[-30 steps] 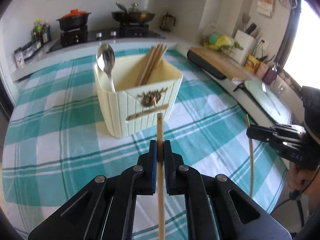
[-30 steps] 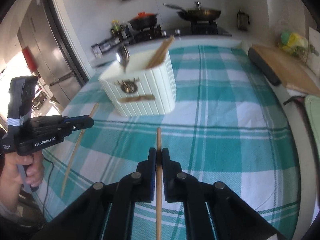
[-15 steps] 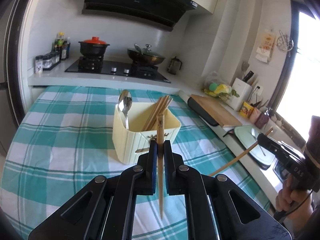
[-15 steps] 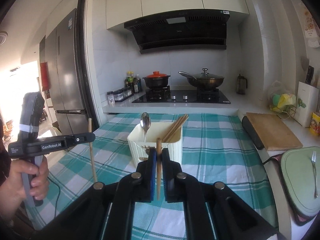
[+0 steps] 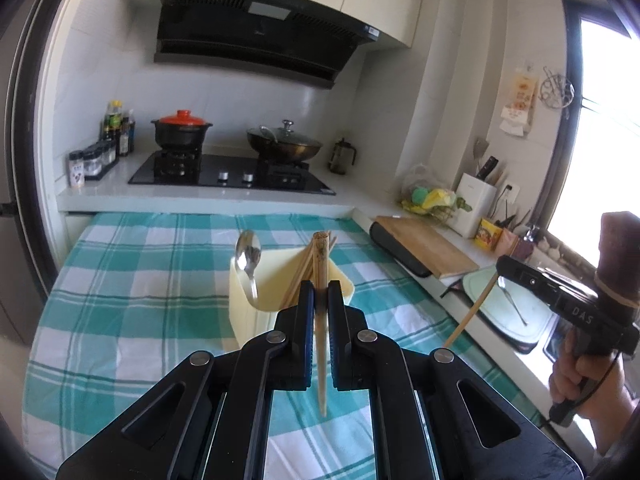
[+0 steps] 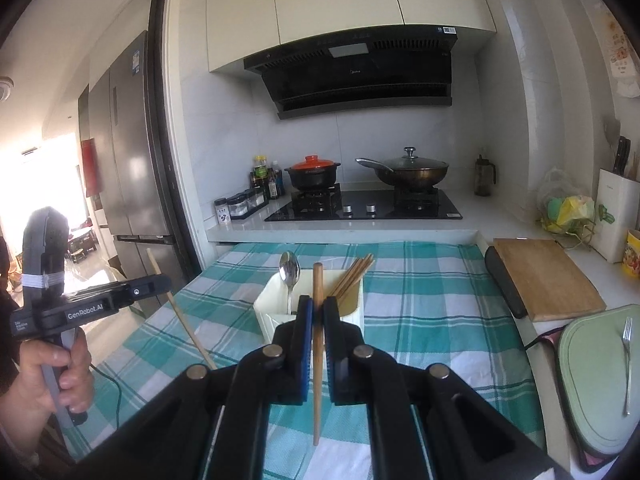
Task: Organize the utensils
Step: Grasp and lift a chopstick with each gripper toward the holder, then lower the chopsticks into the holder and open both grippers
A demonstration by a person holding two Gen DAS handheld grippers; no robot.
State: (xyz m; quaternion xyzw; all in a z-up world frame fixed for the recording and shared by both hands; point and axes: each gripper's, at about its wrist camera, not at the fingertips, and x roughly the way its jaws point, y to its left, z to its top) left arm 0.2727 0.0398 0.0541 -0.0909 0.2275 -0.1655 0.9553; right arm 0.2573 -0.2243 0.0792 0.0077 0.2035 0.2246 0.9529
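Observation:
In the left wrist view my left gripper (image 5: 320, 287) is shut on a wooden chopstick (image 5: 321, 360) that stands nearly upright, lifted off the cloth in front of the cream utensil holder (image 5: 246, 316). The holder has a metal spoon (image 5: 248, 254) and several chopsticks (image 5: 300, 280) in it. At the right of that view my right gripper (image 5: 501, 267) pinches another chopstick (image 5: 472, 314). In the right wrist view the right gripper (image 6: 318, 303) is shut on its chopstick (image 6: 317, 380), just short of the holder (image 6: 266, 312). The left gripper (image 6: 166, 280) is at the left with its chopstick (image 6: 188, 328) slanting down.
A teal checked cloth (image 6: 440, 320) covers the table. A wooden cutting board (image 6: 548, 280) and a green tray (image 6: 588, 364) with a fork (image 6: 626, 360) lie on the right counter. A hob with a red-lidded pot (image 6: 314, 174) and a wok (image 6: 412, 170) is behind.
Both grippers have risen from near the cloth and tilted up, each carrying its chopstick. The holder now sits lower and farther off in both views.

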